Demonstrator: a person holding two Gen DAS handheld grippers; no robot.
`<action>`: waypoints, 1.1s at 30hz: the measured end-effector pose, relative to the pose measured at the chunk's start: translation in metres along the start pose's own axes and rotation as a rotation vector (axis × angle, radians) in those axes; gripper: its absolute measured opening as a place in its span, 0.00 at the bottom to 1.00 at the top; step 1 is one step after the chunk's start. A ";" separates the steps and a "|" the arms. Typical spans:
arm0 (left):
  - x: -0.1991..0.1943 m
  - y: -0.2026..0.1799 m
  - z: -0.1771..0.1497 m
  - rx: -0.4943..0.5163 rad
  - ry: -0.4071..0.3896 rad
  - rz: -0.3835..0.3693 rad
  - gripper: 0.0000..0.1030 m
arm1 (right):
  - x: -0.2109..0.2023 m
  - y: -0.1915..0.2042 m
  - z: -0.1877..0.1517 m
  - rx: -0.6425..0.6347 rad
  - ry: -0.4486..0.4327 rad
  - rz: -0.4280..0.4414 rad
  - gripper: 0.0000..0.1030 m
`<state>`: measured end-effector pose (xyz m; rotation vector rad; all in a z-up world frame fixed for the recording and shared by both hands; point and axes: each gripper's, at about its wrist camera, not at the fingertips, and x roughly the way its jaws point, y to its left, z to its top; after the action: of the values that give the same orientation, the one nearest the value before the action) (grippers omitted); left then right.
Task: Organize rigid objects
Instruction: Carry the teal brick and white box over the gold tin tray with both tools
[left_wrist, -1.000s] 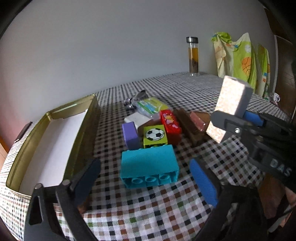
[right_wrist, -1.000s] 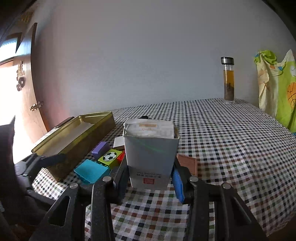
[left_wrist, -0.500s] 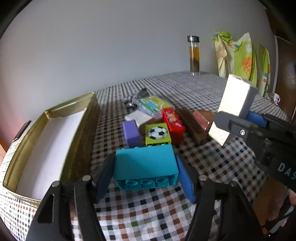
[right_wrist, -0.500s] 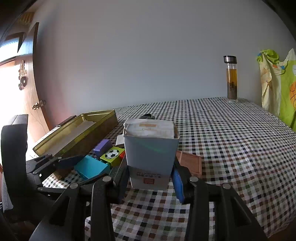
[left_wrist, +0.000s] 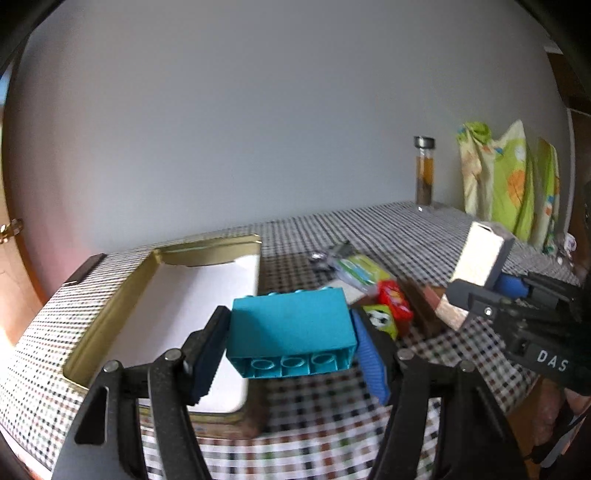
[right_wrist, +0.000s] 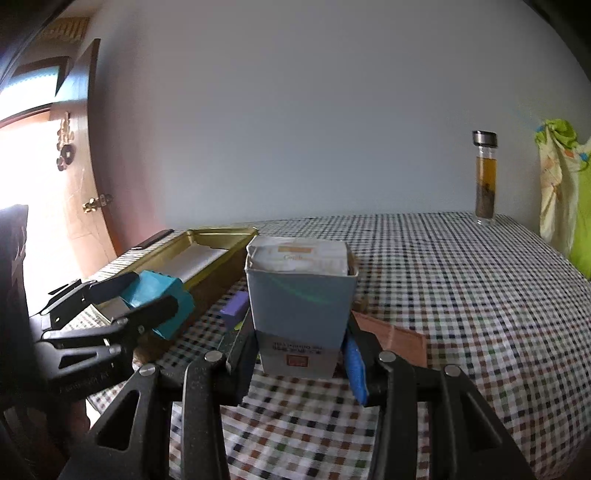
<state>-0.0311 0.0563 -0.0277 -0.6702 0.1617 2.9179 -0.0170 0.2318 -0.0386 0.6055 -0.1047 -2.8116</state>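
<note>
Teal block (left_wrist: 291, 328) clamped in left gripper (left_wrist: 290, 354), raised beside gold tin (left_wrist: 110, 317); football block (left_wrist: 380, 321) and red block (left_wrist: 395, 301) just right. Grey carton (right_wrist: 301, 306) gripped upright by right gripper (right_wrist: 301, 360). Purple block (right_wrist: 236, 304) seen only from right wrist.

A checkered table (right_wrist: 461, 280) carries a gold tin (left_wrist: 122, 295), loose blocks (left_wrist: 391, 306) and a bottle (right_wrist: 485, 177).
</note>
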 end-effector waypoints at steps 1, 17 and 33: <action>-0.001 0.006 0.001 -0.013 -0.003 0.008 0.64 | 0.001 0.003 0.003 -0.007 0.001 0.009 0.43; 0.010 0.069 0.005 -0.097 0.014 0.134 0.64 | 0.043 0.055 0.043 -0.093 0.072 0.164 0.43; 0.021 0.104 0.009 -0.133 0.035 0.205 0.64 | 0.091 0.101 0.068 -0.160 0.141 0.228 0.43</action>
<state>-0.0707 -0.0428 -0.0214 -0.7681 0.0416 3.1364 -0.1003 0.1109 -0.0001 0.7029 0.0739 -2.5204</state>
